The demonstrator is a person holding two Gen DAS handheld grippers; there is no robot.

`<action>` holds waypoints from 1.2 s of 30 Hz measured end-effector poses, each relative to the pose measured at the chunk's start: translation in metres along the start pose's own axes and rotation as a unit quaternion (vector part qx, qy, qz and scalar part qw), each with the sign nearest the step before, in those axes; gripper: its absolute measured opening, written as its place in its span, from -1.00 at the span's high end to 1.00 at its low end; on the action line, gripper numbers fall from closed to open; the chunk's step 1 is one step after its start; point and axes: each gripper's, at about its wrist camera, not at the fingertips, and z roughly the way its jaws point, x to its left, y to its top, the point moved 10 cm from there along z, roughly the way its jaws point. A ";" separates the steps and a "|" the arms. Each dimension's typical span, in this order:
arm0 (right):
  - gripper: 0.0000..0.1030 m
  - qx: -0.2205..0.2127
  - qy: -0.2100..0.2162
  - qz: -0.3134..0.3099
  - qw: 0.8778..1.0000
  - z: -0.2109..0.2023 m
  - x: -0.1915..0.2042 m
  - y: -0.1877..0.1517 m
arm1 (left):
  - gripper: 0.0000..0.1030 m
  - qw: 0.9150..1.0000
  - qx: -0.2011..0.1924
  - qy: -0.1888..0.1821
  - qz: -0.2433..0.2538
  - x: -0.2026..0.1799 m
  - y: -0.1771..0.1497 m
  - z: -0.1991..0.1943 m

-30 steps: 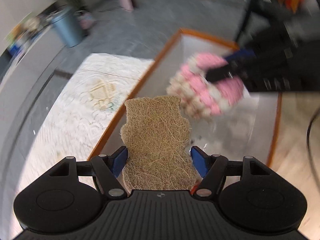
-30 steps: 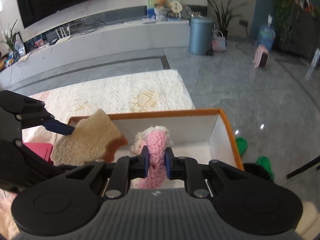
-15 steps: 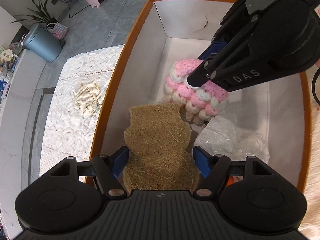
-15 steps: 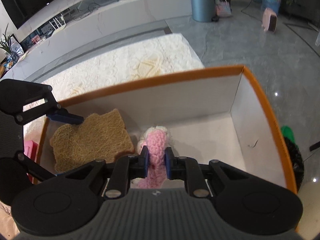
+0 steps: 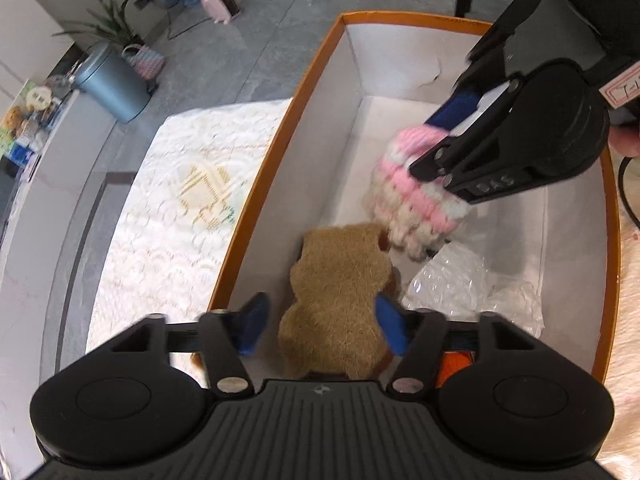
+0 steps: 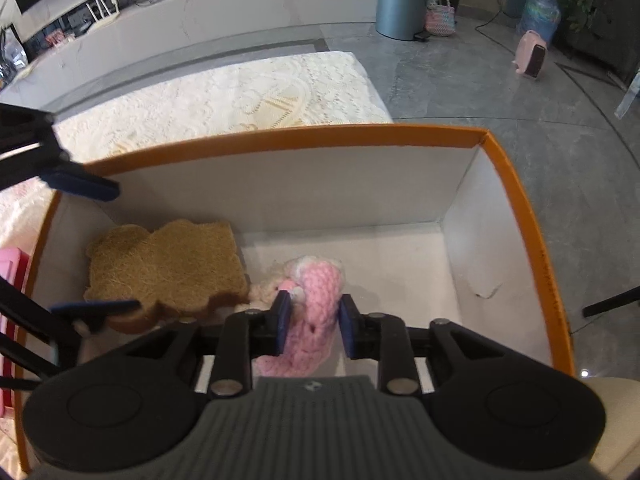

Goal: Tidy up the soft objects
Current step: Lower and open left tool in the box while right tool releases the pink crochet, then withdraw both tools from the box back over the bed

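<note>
Brown fibre pad [image 5: 340, 304] lies in the box's [image 5: 280, 152] left end; my left gripper [image 5: 320, 330] is closing, its pads clear of the pad between them. Further right, my right gripper [image 6: 314, 322] is spreading, the pink crochet piece [image 6: 316, 304] loose between its pads.

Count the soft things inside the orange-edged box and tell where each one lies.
2. The brown fibre pad lies on the floor at one end. The pink and white knitted piece lies beside it. More may be hidden under the crumpled plastic.
</note>
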 end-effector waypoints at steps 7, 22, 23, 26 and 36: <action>0.33 0.027 0.002 -0.001 1.000 0.006 -0.002 -0.010 | 0.23 1.000 0.020 0.011 -0.009 -0.004 -0.007 0.005; 0.21 0.009 -0.013 0.008 1.000 -0.023 0.002 -0.014 | 0.23 0.996 -0.048 0.007 -0.069 -0.006 -0.004 -0.049; 0.21 0.004 -0.009 0.008 1.000 -0.032 0.005 -0.013 | 0.23 0.996 -0.055 0.007 -0.073 -0.008 -0.005 -0.056; 0.20 -0.011 0.001 0.003 1.000 -0.055 0.016 -0.016 | 0.23 0.994 -0.069 0.010 -0.082 -0.013 -0.011 -0.078; 0.12 -0.084 0.037 -0.036 0.995 -0.138 0.082 -0.030 | 0.23 0.981 -0.120 0.029 -0.152 -0.022 -0.055 -0.160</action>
